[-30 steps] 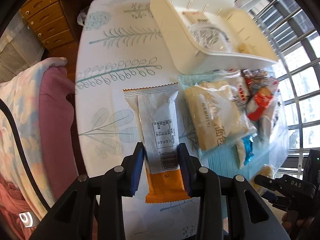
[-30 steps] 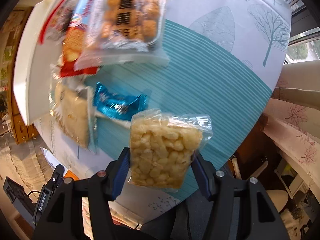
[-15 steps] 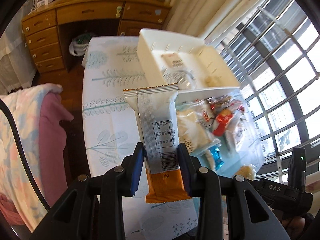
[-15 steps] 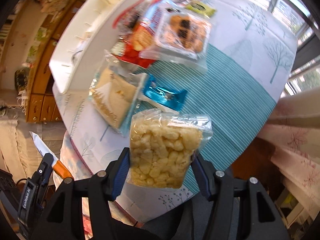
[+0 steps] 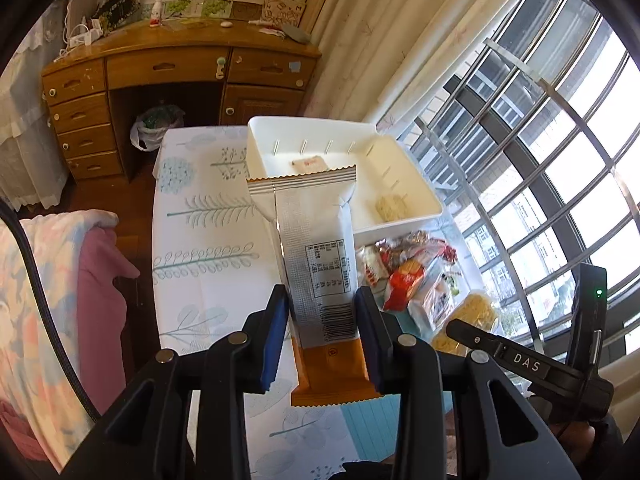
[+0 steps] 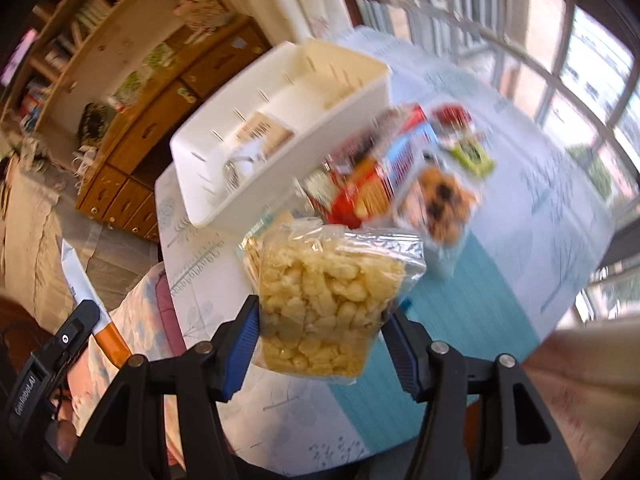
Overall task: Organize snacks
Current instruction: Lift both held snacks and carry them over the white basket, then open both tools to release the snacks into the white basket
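Left fingers (image 5: 280, 336) clamp the orange wrapper (image 5: 320, 264); right fingers (image 6: 244, 332) clamp the puffed-snack bag (image 6: 328, 300).

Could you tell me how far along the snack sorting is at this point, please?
Early days. Done: the white bin holds only a few small packets. In hand: the left gripper clamps an orange-and-white packet, and the right gripper clamps a clear bag of puffed snacks, both lifted off the table. Left: the pile of snacks beside the bin.

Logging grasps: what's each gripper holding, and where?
Left gripper: orange-and-white wrapper, pinched near its lower end. Right gripper: clear bag of puffed snacks, clamped across its lower sides.
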A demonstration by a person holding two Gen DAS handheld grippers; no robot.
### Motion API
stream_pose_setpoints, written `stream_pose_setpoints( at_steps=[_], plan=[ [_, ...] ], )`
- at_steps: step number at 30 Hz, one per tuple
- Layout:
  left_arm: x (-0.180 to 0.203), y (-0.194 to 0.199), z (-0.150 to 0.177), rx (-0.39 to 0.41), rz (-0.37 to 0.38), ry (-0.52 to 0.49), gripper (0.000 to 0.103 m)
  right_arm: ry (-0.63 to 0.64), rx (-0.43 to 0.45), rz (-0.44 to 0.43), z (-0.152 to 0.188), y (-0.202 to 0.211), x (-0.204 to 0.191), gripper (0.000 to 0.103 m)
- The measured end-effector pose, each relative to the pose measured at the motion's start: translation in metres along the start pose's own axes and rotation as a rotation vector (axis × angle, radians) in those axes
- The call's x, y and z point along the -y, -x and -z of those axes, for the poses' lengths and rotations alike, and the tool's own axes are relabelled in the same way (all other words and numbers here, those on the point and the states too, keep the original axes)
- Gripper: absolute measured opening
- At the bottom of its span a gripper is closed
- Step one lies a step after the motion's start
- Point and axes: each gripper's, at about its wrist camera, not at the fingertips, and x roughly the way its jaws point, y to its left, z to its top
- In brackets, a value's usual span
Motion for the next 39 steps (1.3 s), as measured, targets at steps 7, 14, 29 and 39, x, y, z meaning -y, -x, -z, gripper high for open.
stream_pose_setpoints(
  at_steps=[7,14,29,39],
  plan=[
    [0.024,0.0,-0.026,0.055,-0.032,0.017,0.033,0.163,0.098,0.006,-0.037,0.016,-0.006,0.06],
    [0.052,-0.006,-0.058,0.116,-0.087,0.025,0.033,0.265,0.167,-0.015,-0.082,0.022,-0.007,0.06],
    [0.071,-0.068,-0.12,0.167,-0.222,0.132,0.033,0.505,0.258,-0.11,-0.175,-0.009,-0.022,0.06],
    [0.078,-0.104,-0.149,0.16,-0.299,0.166,0.034,0.58,0.2,-0.177,-0.207,-0.043,-0.029,0.06]
  ],
)
